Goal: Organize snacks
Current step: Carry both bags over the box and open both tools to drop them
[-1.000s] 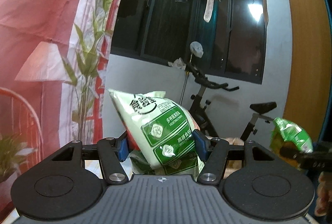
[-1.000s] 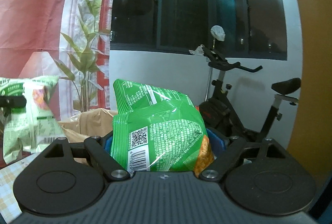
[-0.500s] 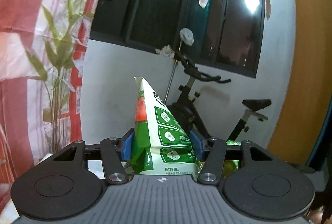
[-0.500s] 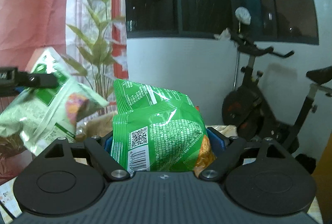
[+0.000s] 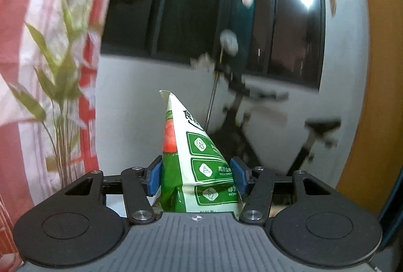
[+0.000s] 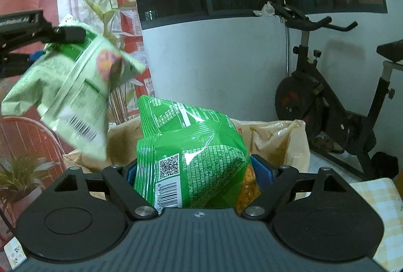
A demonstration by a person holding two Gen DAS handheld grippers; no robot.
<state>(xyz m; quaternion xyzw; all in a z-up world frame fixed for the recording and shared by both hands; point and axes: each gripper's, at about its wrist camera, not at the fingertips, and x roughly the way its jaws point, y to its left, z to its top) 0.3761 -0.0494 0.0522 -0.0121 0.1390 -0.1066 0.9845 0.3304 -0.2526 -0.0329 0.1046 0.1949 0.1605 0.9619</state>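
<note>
You are holding one snack bag in each pair of tongs.

Your left tongs [image 5: 196, 177] are pinching a pale green and white snack bag [image 5: 199, 158] between the blue pads, its corner pointing up. Your right tongs [image 6: 199, 171] are standing wide, clamping a puffy bright green snack bag [image 6: 191, 158] above the open brown paper bag [image 6: 277, 141]. In the right wrist view, the pale bag is hanging up at the left, above the paper bag's left edge.

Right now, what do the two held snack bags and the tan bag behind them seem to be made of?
Pale green snack bag: glossy printed plastic film, creased and folded. Bright green snack bag: the same kind of shiny film, with glare streaks and a crimped seal edge. Tan bag: probably thin, semi-translucent plastic, limp and wrinkled, though paper cannot be ruled out.
</note>
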